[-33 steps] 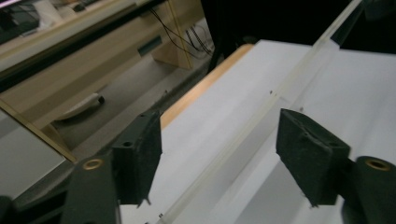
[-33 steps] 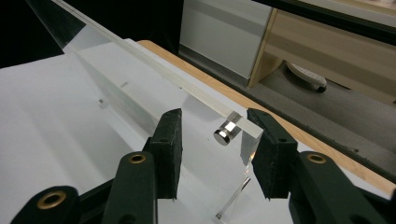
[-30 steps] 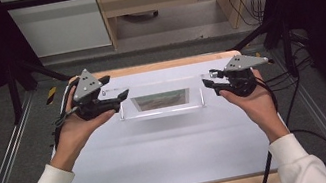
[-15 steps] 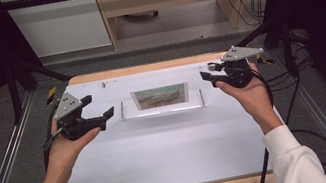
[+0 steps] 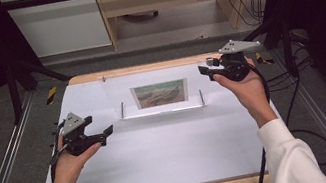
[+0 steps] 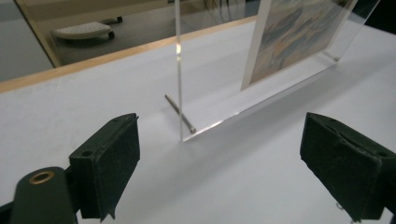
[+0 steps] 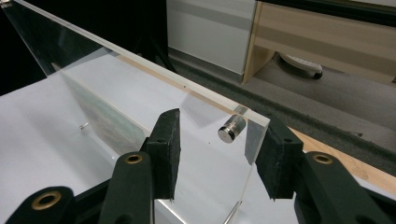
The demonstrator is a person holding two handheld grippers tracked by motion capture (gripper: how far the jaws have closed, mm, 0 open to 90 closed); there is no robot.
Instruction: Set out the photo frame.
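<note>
- A clear acrylic picture frame [image 5: 158, 91] stands upright on the far half of the white surface [image 5: 172, 156]. It holds a small landscape print [image 5: 160, 93] and rests on two thin metal pins, one near each lower corner.
- The frame's long axis runs left to right across the surface, parallel to the far edge.
- The right tongs [image 5: 204, 70] are at the frame's upper right corner. In the right gripper view the two pads stand either side of that corner [image 7: 247, 122], where a small metal standoff [image 7: 231, 129] sits. A gap shows on at least one side, so I cannot tell whether they press on the pane.
- The left tongs [image 5: 106, 133] hang low over the surface, to the left of the frame and nearer the person. They are spread wide with nothing between them, and have just been opening.
- In the left gripper view the frame's left edge [image 6: 179, 70] and the left pin [image 6: 180, 113] lie straight ahead of the left tongs, well apart from the pads.
- The right hand [image 5: 246, 88] is clearly the nearer one. Any coming move on the frame likely turns on that corner, since the left tongs would have to travel right and farther away to reach the edge.
</note>
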